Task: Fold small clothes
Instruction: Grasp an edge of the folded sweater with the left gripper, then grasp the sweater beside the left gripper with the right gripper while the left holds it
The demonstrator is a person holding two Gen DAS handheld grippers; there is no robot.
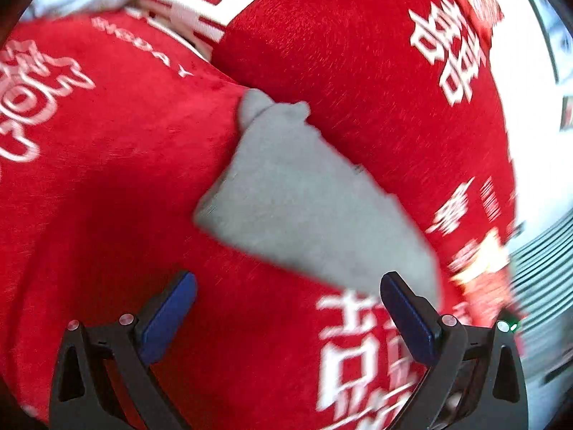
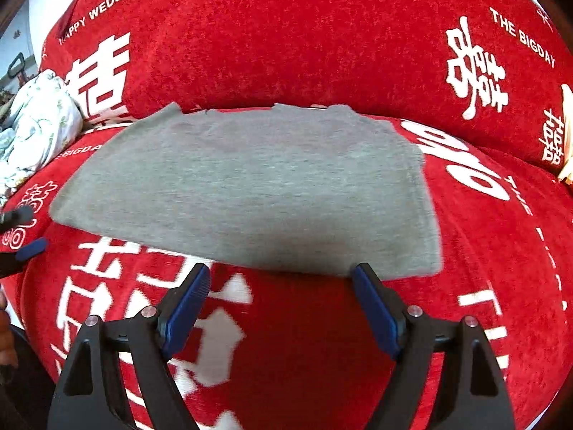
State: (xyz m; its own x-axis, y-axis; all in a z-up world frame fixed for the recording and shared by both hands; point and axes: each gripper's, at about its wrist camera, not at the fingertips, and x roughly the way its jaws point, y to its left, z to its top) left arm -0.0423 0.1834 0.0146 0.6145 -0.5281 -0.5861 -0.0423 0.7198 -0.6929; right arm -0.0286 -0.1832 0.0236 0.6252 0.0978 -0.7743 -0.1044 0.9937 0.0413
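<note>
A small grey garment (image 2: 250, 186) lies flat, folded into a rough rectangle, on the seat of a red sofa (image 2: 304, 322). In the left wrist view the grey garment (image 1: 304, 197) runs from the seat's back crease toward the front. My left gripper (image 1: 288, 283) is open and empty, just short of the garment's near edge. My right gripper (image 2: 281, 272) is open and empty, its fingertips at the garment's front edge. The left gripper's blue fingertip (image 2: 32, 249) shows at the left edge of the right wrist view.
The sofa cover is red with white characters and the words "HAPPY WEDDING". Its backrest (image 2: 286, 36) rises right behind the garment. A white floral cloth bundle (image 2: 35, 125) lies at the sofa's left end. A pale floor (image 1: 537, 107) lies beyond the sofa.
</note>
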